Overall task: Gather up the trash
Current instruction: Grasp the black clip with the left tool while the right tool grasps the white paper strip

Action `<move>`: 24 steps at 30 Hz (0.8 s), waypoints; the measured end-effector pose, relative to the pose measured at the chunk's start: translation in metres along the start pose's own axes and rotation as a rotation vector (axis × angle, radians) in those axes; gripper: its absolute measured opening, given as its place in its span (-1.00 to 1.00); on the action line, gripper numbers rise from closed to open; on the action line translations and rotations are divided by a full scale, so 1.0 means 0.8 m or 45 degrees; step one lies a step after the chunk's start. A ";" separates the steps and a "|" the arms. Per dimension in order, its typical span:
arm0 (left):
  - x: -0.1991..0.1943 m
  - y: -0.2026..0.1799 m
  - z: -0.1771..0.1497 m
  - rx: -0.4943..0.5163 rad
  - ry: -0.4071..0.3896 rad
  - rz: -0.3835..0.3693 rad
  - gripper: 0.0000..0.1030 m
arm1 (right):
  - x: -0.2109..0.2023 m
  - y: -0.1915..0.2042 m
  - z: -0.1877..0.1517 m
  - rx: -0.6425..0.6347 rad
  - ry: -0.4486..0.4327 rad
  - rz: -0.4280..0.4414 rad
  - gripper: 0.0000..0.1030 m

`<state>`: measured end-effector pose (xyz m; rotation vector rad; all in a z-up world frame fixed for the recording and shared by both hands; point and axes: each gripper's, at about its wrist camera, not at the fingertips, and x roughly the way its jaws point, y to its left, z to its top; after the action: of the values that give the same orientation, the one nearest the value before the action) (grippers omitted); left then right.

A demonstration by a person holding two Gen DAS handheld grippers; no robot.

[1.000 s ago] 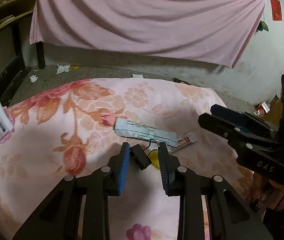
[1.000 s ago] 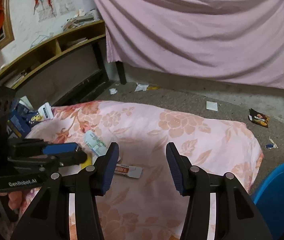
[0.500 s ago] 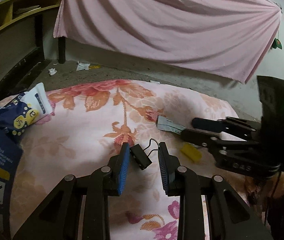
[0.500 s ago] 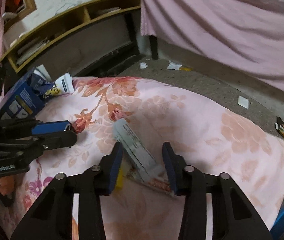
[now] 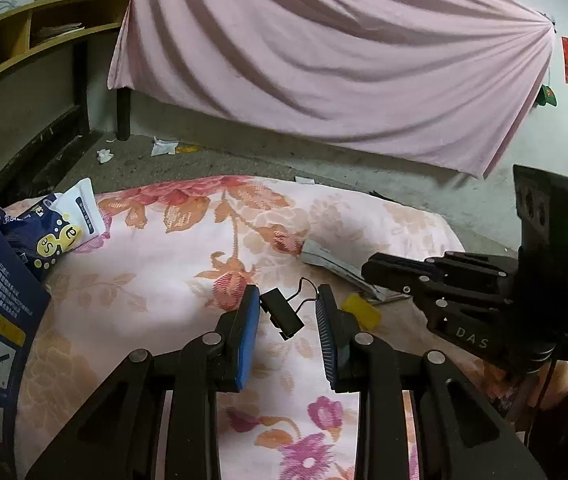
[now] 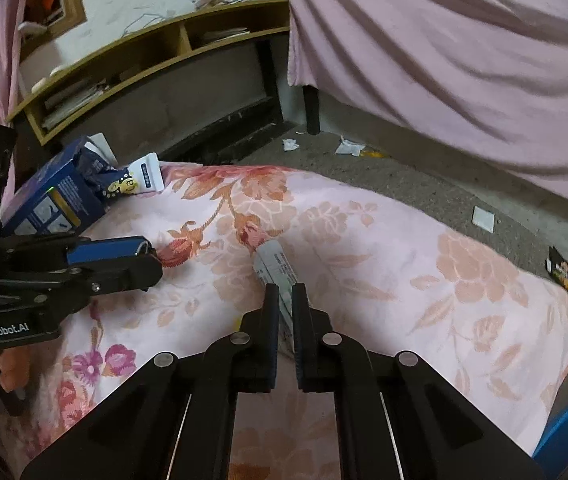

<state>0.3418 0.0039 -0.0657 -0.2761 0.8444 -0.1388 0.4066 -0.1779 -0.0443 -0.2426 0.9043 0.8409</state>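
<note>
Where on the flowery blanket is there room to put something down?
The far right stretch of the blanket, between the grey wrapper and the floor edge, is bare. So is the middle, between the wrapper and the blue box. It is crowded at the box corner and around both grippers.

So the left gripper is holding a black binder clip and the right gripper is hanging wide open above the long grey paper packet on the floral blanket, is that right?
Not quite. The right gripper is not wide open: in the right wrist view its jaws are shut on the long grey paper packet lying on the floral blanket. The rest holds: the left gripper holds the black binder clip.
</note>
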 end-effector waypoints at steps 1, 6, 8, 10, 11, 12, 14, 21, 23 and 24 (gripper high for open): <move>-0.001 -0.001 0.000 0.000 -0.002 0.001 -0.53 | 0.001 -0.001 -0.001 0.001 0.004 -0.008 -0.91; 0.003 0.000 -0.002 -0.018 0.012 0.028 -0.53 | 0.008 -0.002 0.005 -0.023 0.025 -0.025 -0.77; 0.004 0.005 -0.003 -0.027 0.014 0.041 -0.53 | 0.011 -0.003 0.008 -0.035 0.041 0.000 -0.38; 0.005 0.010 -0.003 -0.040 0.016 0.055 -0.53 | 0.015 -0.003 0.011 -0.043 0.056 0.030 -0.37; 0.005 0.013 -0.003 -0.049 0.016 0.058 -0.53 | 0.019 -0.002 0.012 -0.049 0.068 0.038 -0.37; 0.005 0.015 -0.003 -0.055 0.014 0.060 -0.53 | 0.023 -0.002 0.012 -0.054 0.084 0.040 -0.37; 0.005 0.021 -0.002 -0.066 0.010 0.065 -0.53 | 0.032 0.001 0.012 -0.068 0.113 0.043 -0.39; 0.000 0.027 -0.003 -0.087 0.004 0.067 -0.53 | 0.039 0.010 0.012 -0.109 0.159 0.009 -0.65; -0.003 0.027 -0.002 -0.096 -0.010 0.070 -0.53 | 0.034 0.010 0.009 -0.085 0.147 0.022 -0.70; -0.006 0.027 -0.002 -0.099 -0.022 0.064 -0.53 | 0.029 0.010 0.008 -0.075 0.123 0.017 -0.71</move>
<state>0.3378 0.0256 -0.0692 -0.3286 0.8402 -0.0566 0.4119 -0.1567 -0.0571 -0.3305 0.9729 0.8752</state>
